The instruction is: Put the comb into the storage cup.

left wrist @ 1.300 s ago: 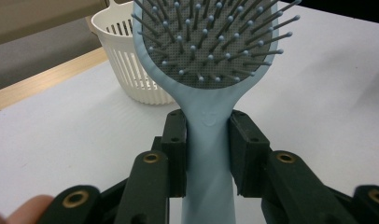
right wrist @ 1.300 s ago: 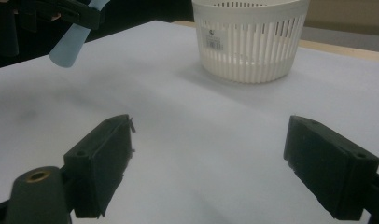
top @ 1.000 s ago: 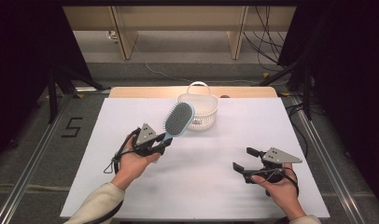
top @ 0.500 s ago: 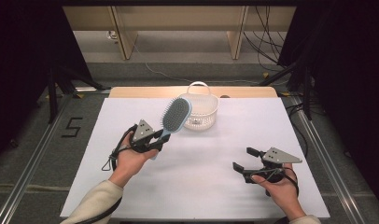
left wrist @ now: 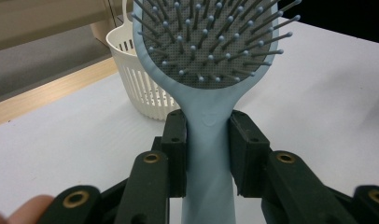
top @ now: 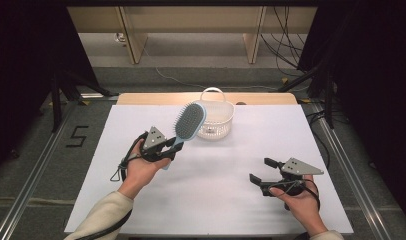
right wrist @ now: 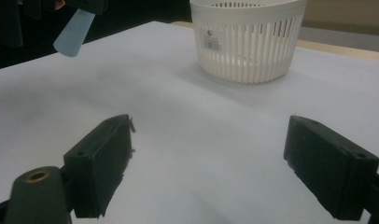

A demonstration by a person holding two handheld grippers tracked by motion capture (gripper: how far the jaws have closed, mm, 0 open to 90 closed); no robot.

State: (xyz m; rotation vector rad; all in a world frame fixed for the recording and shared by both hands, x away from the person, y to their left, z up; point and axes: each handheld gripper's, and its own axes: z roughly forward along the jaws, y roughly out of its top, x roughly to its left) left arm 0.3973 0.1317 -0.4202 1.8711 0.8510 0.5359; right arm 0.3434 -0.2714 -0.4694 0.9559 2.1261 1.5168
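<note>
White sheeting covers your table (top: pixel 211 200), with a wooden strip along its far edge and dark floor around it. Your left gripper (top: pixel 172 145), at about 9 o'clock from the table's centre, is clenched on the handle of the light-blue hairbrush (top: pixel 189 121); in the left gripper view both pads press the handle (left wrist: pixel 208 154) just below the head. The brush is held off the sheet, its bristled head tilted toward 1 o'clock, near the white slatted basket (top: pixel 218 120). The basket stands upright at 12 o'clock by the far edge. Your right gripper (top: pixel 261 172) sits at 4 o'clock, jaws released and wide apart, grasping nothing, well apart from the basket.
</note>
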